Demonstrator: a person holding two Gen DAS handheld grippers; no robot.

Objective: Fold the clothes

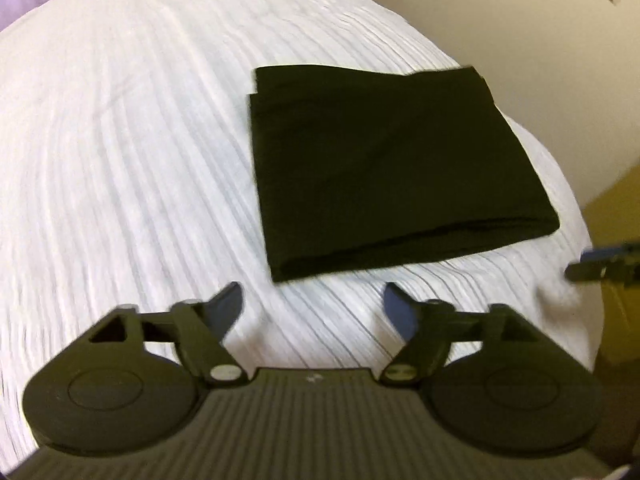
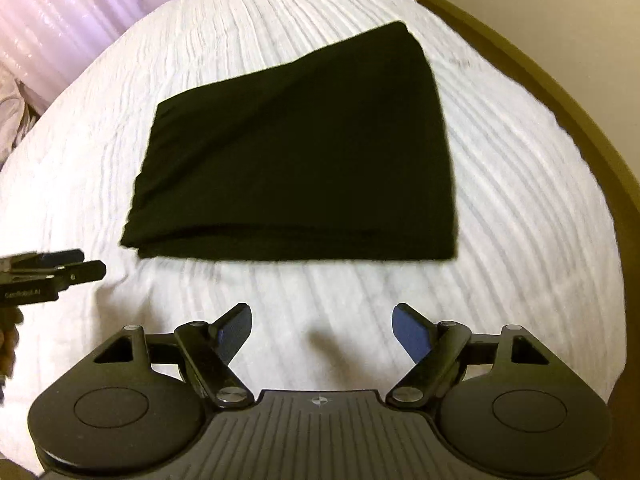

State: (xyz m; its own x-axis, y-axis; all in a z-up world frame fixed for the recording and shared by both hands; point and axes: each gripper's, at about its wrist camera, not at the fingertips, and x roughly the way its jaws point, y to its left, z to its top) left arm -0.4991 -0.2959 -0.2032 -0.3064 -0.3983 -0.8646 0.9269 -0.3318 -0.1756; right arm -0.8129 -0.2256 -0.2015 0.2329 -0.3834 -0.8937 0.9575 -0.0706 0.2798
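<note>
A black garment lies folded into a flat rectangle on the white ribbed bedspread. It also shows in the right wrist view, with its thick folded edge facing me. My left gripper is open and empty, held above the bedspread just short of the garment's near left corner. My right gripper is open and empty, held short of the garment's near edge. The left gripper's fingers show at the left edge of the right wrist view. The right gripper shows at the right edge of the left wrist view.
The bed's gold-brown frame curves along the right side, with a cream wall behind. Pale lilac curtains hang at the back left. The person's hand shows at the left edge.
</note>
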